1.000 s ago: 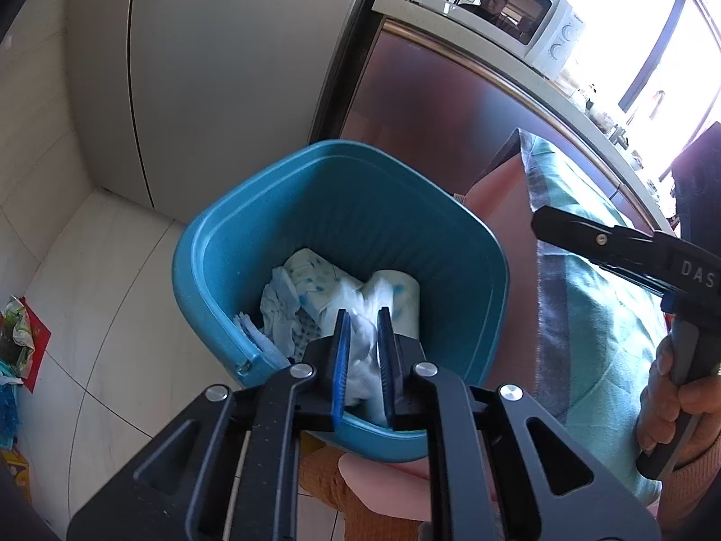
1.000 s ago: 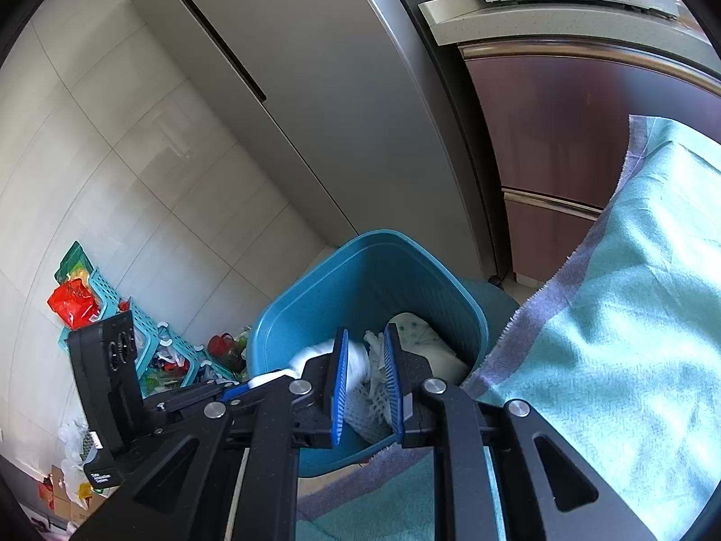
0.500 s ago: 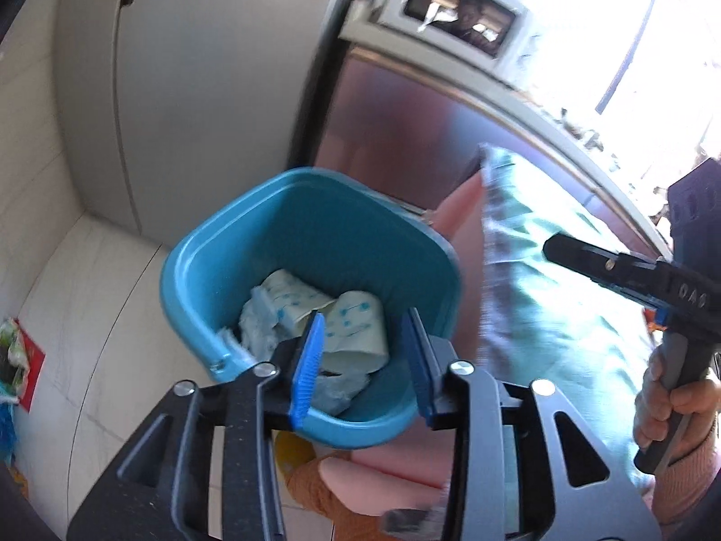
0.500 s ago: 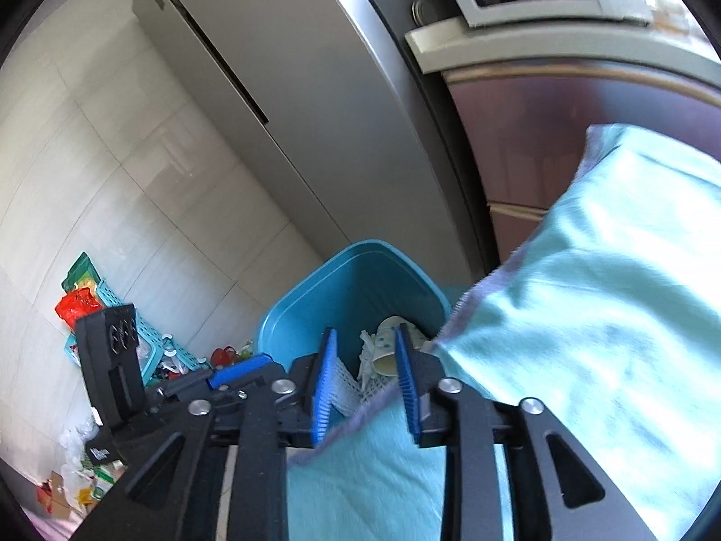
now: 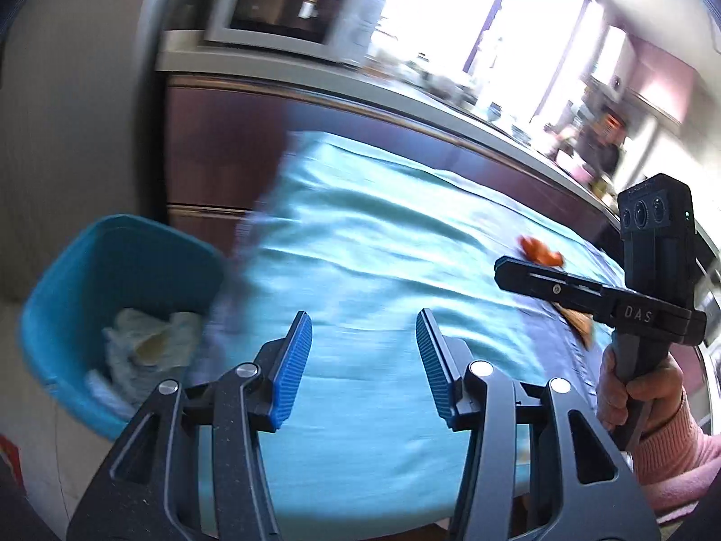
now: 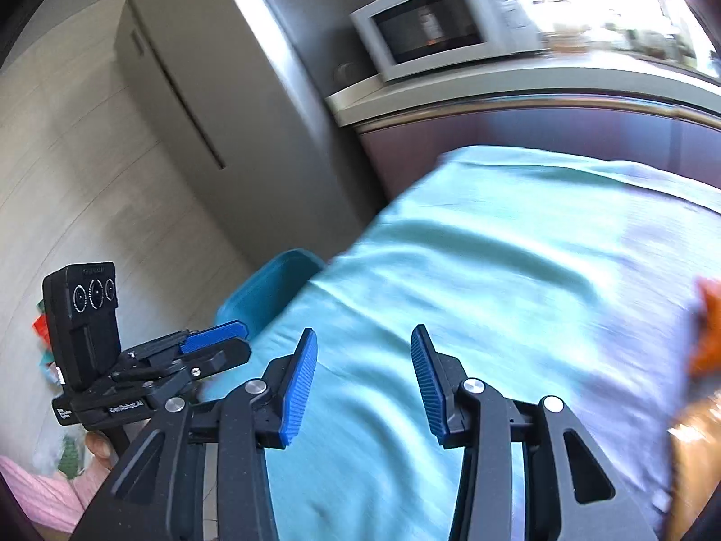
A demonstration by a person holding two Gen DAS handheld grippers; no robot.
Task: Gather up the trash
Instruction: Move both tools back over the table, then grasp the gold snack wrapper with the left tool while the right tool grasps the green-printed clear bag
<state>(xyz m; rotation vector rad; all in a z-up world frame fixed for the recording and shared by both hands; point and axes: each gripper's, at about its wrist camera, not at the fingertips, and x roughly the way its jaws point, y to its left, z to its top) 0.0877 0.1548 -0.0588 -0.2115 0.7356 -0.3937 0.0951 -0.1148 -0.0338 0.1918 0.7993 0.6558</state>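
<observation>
- While both views are smeared by motion blur, a table under a teal cloth [image 5: 360, 243] is seen to fill most of each picture, with a brown cabinet front [image 5: 212, 144] and a grey counter behind it.
- At the far left a tall grey fridge [image 6: 216, 90] is shown, and a white microwave [image 6: 441, 36] is set on the counter beside it.
- Off the table's left edge, lower down, a blue bin [image 5: 112, 279] is seen; crumpled white paper trash [image 5: 148, 342] lies inside it.
- Over the cloth the left gripper [image 5: 362, 365] is held with its blue pads apart and opening; nothing is between them.
- Beside it the right gripper [image 6: 362, 381] is likewise spread and opening above the cloth, with nothing between its pads.
- In the left view the right gripper's handle is seen clasped by a hand [image 5: 640, 387] in a pink sleeve.
- On the cloth's far right, orange scraps [image 5: 540, 252] are seen lying, partly hidden behind the right gripper; what they are cannot be told.
</observation>
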